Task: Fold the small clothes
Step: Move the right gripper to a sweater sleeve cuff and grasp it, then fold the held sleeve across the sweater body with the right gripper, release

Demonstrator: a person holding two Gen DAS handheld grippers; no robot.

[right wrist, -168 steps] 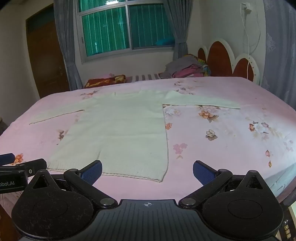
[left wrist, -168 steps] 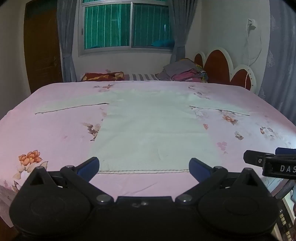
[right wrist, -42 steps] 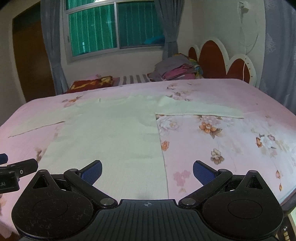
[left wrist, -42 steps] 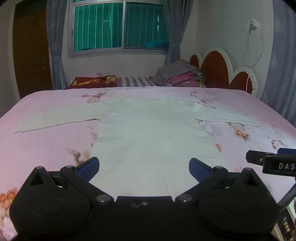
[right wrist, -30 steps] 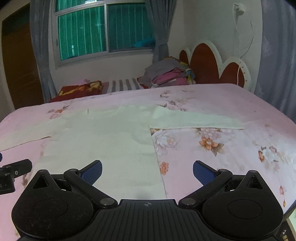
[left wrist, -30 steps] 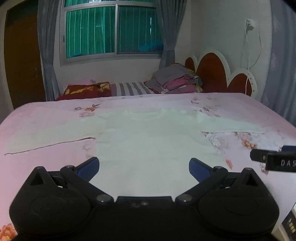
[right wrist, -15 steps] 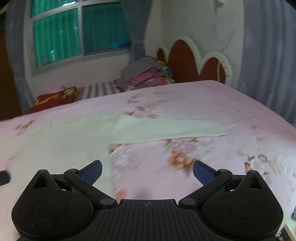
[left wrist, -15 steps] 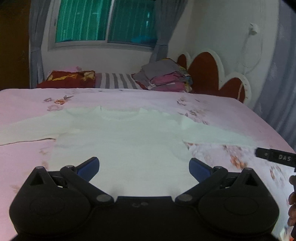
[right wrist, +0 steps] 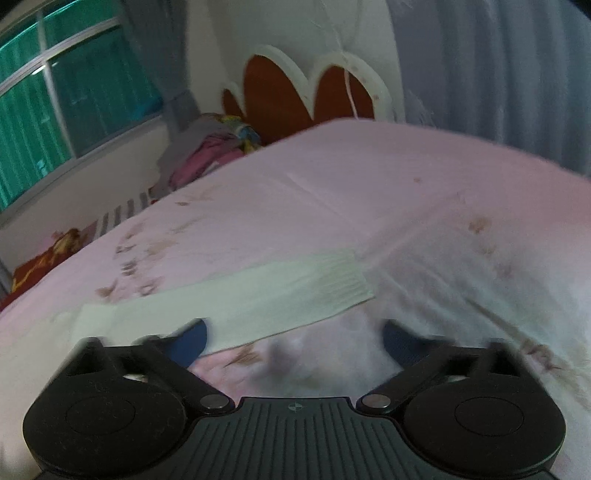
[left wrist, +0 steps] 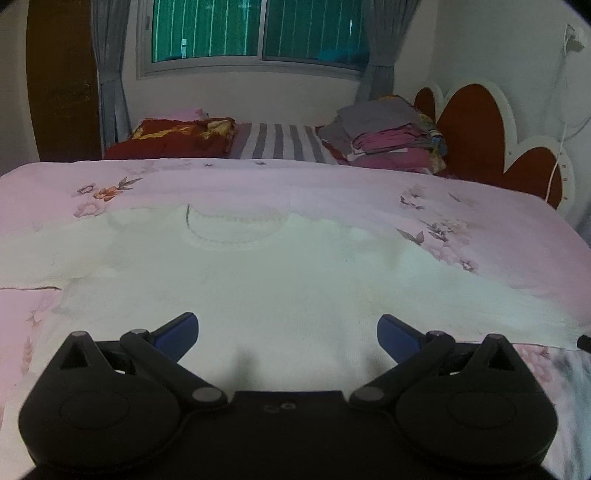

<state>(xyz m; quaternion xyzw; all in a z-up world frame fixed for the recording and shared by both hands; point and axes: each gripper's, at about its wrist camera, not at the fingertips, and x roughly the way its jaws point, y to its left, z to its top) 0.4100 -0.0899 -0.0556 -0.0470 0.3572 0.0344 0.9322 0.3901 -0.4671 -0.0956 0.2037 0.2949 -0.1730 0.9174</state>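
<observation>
On the pink floral bedsheet (left wrist: 332, 177) the cream sweater (left wrist: 280, 280) is spread flat, its sleeve cuff (right wrist: 340, 280) just ahead of the right gripper (right wrist: 295, 338), whose jaws have just been closing on nothing; sheet could be pinched with the cuff

One pale sweater (left wrist: 280, 280) is lying spread on one pink floral bed (left wrist: 480, 206), showing two sleeves and one round neckline. One stack of folded clothes (left wrist: 384, 136) is sitting beyond it, beside one red patterned pillow (left wrist: 177, 136). One window (left wrist: 255, 29) is showing two green panes. Two grey curtains are hanging beside it.
</observation>
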